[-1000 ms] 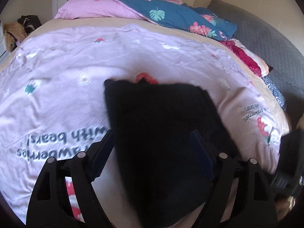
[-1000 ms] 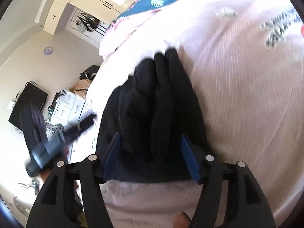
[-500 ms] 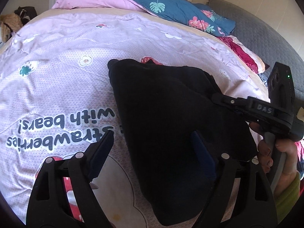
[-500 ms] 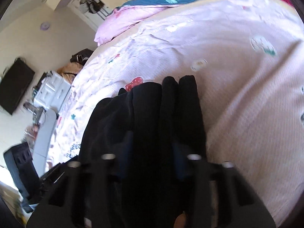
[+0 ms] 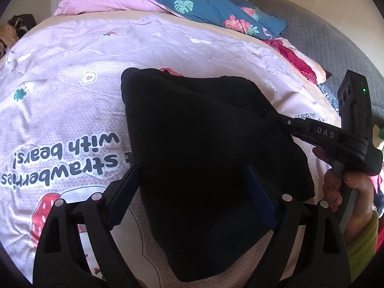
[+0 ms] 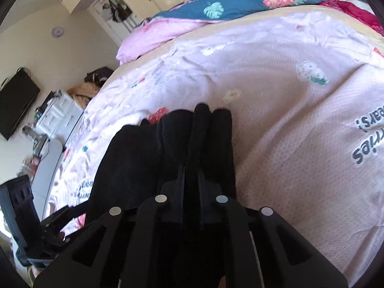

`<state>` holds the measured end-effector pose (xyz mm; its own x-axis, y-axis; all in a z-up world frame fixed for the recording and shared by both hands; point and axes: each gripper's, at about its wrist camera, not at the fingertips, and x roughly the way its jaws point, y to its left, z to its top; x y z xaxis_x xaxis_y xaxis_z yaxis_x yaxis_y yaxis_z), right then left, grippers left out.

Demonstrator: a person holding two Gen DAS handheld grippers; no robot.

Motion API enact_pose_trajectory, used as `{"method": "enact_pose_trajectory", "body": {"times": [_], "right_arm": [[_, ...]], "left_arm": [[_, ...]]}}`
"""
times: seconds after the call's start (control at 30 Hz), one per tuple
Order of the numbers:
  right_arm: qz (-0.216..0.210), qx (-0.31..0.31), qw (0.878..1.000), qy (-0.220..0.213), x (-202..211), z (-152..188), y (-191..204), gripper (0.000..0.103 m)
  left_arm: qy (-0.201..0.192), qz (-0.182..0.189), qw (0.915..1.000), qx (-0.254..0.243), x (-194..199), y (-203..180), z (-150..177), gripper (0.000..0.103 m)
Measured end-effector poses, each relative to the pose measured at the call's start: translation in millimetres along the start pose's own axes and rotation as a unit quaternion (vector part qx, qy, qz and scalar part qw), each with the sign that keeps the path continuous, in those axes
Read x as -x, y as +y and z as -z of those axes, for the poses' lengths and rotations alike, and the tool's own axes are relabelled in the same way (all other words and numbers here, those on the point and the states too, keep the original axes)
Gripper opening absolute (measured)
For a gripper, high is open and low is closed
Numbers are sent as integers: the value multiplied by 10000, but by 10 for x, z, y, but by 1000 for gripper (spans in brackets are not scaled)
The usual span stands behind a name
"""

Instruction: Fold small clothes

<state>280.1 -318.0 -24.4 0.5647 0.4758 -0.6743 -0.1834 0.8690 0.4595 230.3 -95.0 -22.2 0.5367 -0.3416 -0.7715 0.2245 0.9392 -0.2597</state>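
Jaws of the right gripper (image 6: 190, 175) are closing, pinching a ridge of the soft black garment (image 5: 204, 148), bunched into lengthwise pleats on a pink printed bedsheet (image 5: 72, 91). Blue-padded left gripper (image 5: 192, 192) jaws are opening, straddling the cloth's near edge without pressing it.

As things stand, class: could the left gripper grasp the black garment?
Probably yes. The left gripper is opening, its fingers already straddling the black garment on the bedspread, nothing between.
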Motion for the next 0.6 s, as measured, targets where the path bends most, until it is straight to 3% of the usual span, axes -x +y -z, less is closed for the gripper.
{"method": "enact_pose_trajectory", "body": {"times": [0.03,0.1,0.17,0.23,0.27,0.43,0.6], "right_arm": [[9,29,10000,-9,8,-6,50,16],[-71,98,9999,35,45,19,101,33],[-64,166,9998,102,32,43,169,35],[30,276,9995,120,9,64,203,13],[162,457,9988,89,15,73,245,10],[436,767,9957,-279,232,40,298,8],[786,743,9941,-13,-2,109,139,7]], "left_arm": [[-3,-3,10000,4,-4,-3,-2,80],[8,-15,10000,-18,-10,-12,-9,80],[20,-19,10000,-4,-26,-18,-20,80],[21,-34,10000,-14,-37,-34,-21,80],[19,-33,10000,-11,-33,-41,-19,80],[-48,115,9999,25,51,-54,-10,80],[-43,-21,9997,-249,25,-174,53,83]]}}
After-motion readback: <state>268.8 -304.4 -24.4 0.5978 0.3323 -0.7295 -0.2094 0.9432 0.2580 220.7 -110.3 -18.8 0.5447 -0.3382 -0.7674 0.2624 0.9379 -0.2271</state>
